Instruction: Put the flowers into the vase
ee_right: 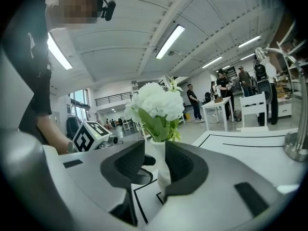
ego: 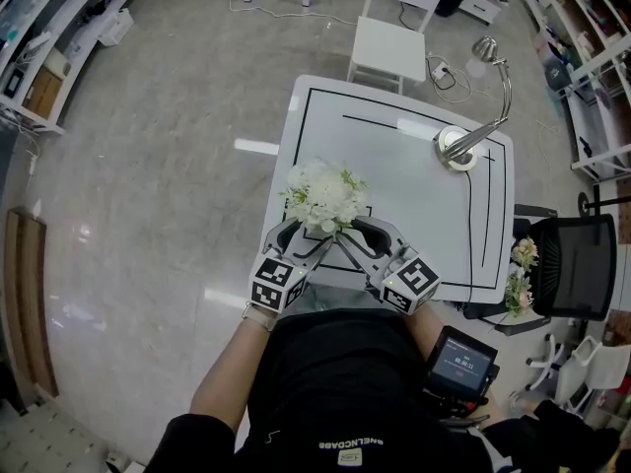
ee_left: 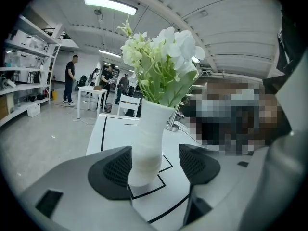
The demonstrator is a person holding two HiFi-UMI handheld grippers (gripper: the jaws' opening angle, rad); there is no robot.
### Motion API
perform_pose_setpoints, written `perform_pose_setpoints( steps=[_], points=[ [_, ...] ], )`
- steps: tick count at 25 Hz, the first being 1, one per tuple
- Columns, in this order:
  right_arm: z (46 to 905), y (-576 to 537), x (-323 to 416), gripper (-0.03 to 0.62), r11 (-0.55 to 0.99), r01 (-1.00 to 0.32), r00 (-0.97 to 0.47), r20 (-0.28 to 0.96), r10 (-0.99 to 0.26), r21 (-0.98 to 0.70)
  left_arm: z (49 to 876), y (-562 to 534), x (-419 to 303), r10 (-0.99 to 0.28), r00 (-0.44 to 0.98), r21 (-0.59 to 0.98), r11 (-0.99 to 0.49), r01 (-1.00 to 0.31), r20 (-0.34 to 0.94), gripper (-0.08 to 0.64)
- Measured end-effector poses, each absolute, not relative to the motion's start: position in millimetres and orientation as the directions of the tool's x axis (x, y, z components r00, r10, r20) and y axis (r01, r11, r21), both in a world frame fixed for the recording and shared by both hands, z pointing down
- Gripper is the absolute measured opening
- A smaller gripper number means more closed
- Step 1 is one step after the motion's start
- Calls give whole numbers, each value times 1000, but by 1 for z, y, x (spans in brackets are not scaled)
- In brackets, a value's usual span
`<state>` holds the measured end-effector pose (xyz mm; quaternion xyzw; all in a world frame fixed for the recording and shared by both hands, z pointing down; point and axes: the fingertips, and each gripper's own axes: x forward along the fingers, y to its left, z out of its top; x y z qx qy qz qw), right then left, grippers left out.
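The job looks almost done. The white flowers [ego: 323, 197] are already in the vase [ee_left: 147, 143]. Their green stems go down into its mouth and the blooms puff out on top. The vase is white and tall, and it stands up straight on the white table [ego: 414, 185], near the front edge, inside a small square drawn in black lines. Nothing else is in the vase that I can see.

The left gripper [ee_left: 154, 162] has its jaws wide apart with the bottom of the vase between them. One pad is right up against the vase and the other pad is clear of it, so it is not squeezing.

The right gripper [ee_right: 155, 165] has its jaws partly apart too, with a gap between the pads. The thin neck of the vase shows in that gap. One pad covers part of the vase, so it is hard to say if it touches, but it does not seem to pinch.

What is left, I think, is just to pull both grippers away without knocking the vase over.

A desk lamp [ego: 473, 116] stands at the far corner of the table, well apart from the vase.
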<state>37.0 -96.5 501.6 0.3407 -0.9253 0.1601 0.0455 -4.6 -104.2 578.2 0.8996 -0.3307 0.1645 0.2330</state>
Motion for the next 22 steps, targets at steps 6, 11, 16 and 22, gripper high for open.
perform_pose_setpoints(
  steps=[6, 11, 16, 22],
  points=[
    [514, -92, 52, 118, 678, -672, -739, 214, -638, -299, 582, -96, -3, -514, 727, 319, -668, -672, 455, 296],
    [523, -84, 58, 118, 656, -686, -726, 228, -649, -315, 584, -86, -2, -504, 735, 328, -673, -663, 453, 296],
    [515, -84, 65, 118, 628, -700, -708, 216, -672, -340, 565, -78, -1, -497, 758, 363, -674, -644, 421, 296],
    [487, -86, 78, 118, 597, -731, -669, 172, -723, -332, 528, -67, 22, -453, 816, 350, -746, -567, 359, 296]
  ],
)
